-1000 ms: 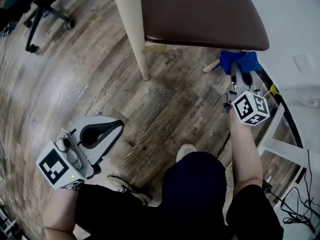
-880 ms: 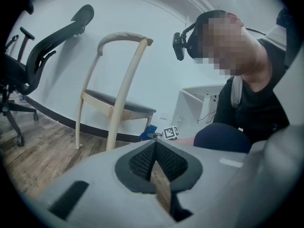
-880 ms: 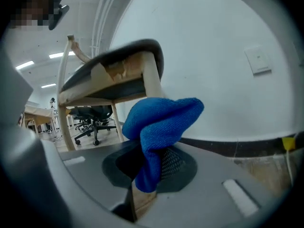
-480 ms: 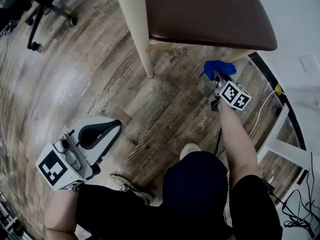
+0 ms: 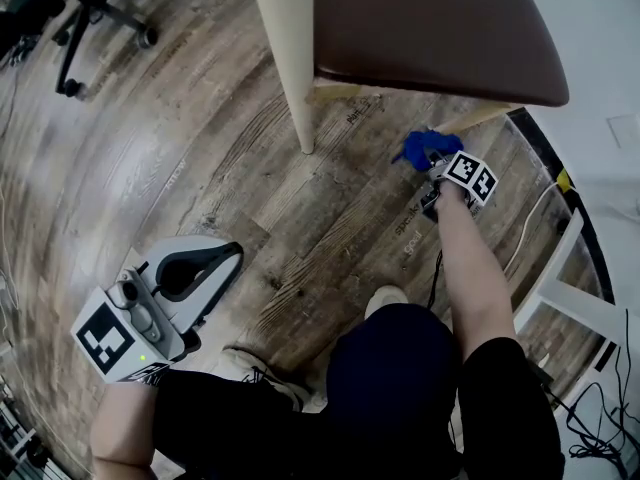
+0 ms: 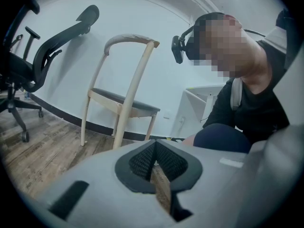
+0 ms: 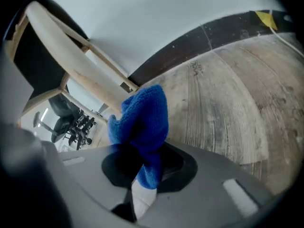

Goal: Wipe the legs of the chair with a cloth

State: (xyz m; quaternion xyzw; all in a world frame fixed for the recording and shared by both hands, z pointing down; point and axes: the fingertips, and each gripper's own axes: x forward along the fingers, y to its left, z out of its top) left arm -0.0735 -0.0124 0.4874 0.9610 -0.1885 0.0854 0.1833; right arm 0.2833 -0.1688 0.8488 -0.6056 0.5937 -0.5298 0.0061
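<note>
Right claw [image 5: 436, 160] grips a bunched blue knitted cloth [image 5: 420, 146] under the brown padded seat of the cream wooden chair [image 5: 430, 28], near its slanting back leg [image 5: 482, 116]. My left claw [image 5: 228, 258] hangs well away from the chair. Left gripper view: jaws together, nothing between them, the chair standing beyond. Right gripper view: jaws clamped on the cloth just beside that leg; I cannot tell whether they touch.

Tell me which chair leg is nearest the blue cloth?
The slanted leg at the right of the seat, just beside the blue cloth; the upright leg stands far left of it.
</note>
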